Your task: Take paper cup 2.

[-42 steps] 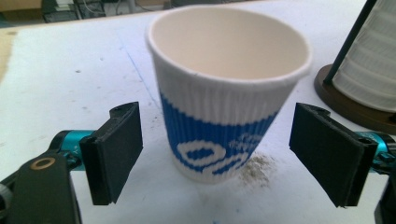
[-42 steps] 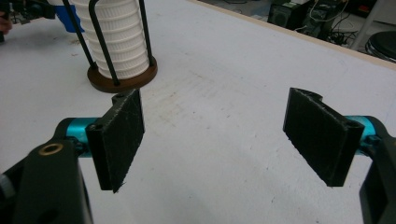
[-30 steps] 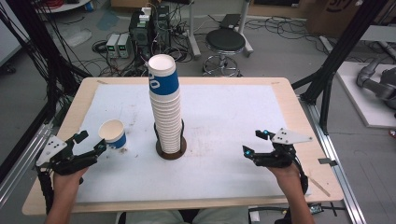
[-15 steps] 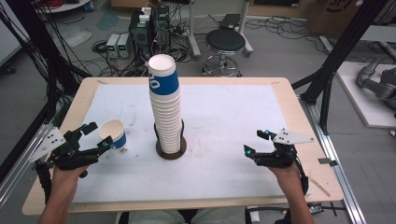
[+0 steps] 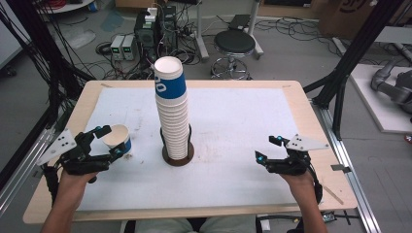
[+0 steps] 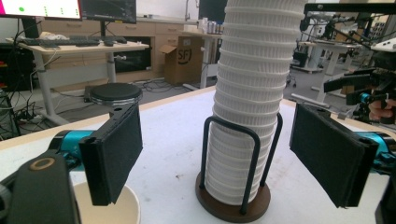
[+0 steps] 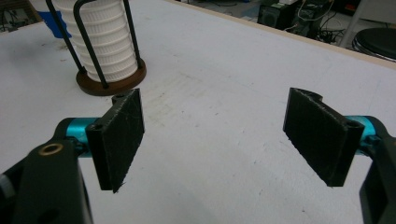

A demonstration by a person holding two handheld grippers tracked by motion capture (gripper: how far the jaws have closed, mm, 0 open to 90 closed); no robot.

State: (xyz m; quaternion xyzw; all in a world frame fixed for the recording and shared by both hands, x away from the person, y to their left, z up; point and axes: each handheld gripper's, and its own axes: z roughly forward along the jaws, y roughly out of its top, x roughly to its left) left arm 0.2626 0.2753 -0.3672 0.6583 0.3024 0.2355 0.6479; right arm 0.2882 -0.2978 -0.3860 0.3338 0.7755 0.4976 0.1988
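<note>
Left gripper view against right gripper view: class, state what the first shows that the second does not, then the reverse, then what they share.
The left gripper view alone has the rim of the single paper cup beneath the left gripper, and, farther off, the other hand's gripper at the right edge. The right gripper view alone has the right gripper over bare white table cover. Both share the cup stack in its wire holder, with open gripper jaws holding nothing.

Even indoor light, soft pictures

The white worktop (image 5: pixel 233 121) is bright without glare; shadows are faint, and the far room in the left gripper view looks slightly blurred, perhaps unfocused.
</note>
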